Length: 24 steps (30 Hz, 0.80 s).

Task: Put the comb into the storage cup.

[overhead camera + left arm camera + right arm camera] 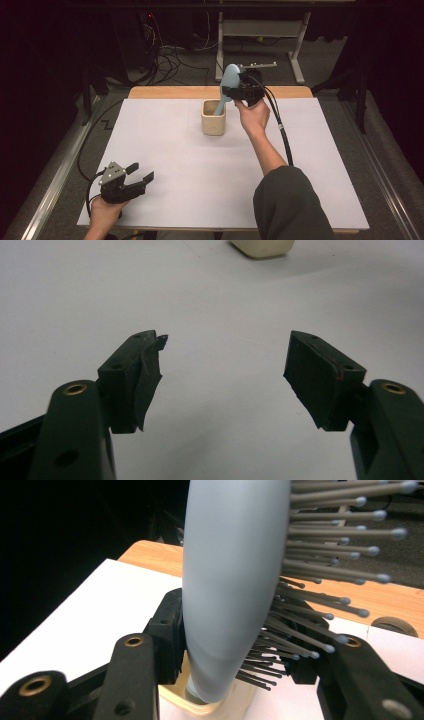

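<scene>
Right gripper [235,655]: jaws clamped on a pale blue hairbrush [232,580], one pad on its smooth back, the other among the bristles [320,570], detail the high view lacks. Brush upright, handle down inside the beige cup [213,118] directly below. Left gripper [225,375]: jaws wide, nothing between, cup well beyond.

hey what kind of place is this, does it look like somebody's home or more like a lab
More likely a lab or recording workspace than a home. A white sheet covers the wooden table, loose black cables lie tangled on the grey floor behind it, and a metal-framed bench stands in the dark background.
</scene>
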Tool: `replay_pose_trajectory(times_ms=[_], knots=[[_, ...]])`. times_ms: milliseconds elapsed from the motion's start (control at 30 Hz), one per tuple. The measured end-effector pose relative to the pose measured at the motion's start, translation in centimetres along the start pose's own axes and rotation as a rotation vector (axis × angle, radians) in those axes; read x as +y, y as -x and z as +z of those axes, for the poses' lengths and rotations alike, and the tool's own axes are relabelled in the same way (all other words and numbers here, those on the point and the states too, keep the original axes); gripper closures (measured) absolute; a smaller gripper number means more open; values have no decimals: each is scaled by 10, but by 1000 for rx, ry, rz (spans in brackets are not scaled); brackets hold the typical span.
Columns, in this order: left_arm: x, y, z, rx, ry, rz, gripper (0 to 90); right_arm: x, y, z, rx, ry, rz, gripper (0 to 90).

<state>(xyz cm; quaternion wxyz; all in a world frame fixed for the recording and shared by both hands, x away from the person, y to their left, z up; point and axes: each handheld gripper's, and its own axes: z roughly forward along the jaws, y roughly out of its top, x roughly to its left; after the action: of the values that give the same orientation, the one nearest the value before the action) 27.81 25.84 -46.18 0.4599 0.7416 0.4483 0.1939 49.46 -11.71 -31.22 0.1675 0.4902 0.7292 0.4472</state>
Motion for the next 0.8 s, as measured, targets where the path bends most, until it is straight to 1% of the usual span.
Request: replay_pose_trajectory(times_ms=[33,167,267,367,500,633,800], knots=[[0,0,0,-2,0,0,311,-1,0,1,1,0,-7,525],[0,1,1,-6,-3,5,311,-6,0,7,1,-9,-5,524],[0,1,1,-5,-1,5,311,-8,-2,10,-8,-16,-16,523],[0,1,1,-6,-1,6,311,-9,-4,13,-7,-22,-21,521],[0,1,1,-6,-2,8,311,-11,-6,17,-6,-31,-19,519],[0,1,0,-4,0,8,311,-14,-8,20,-5,-36,-22,517],[1,2,0,-15,6,-1,311,-16,-10,23,1,-46,-24,515]])
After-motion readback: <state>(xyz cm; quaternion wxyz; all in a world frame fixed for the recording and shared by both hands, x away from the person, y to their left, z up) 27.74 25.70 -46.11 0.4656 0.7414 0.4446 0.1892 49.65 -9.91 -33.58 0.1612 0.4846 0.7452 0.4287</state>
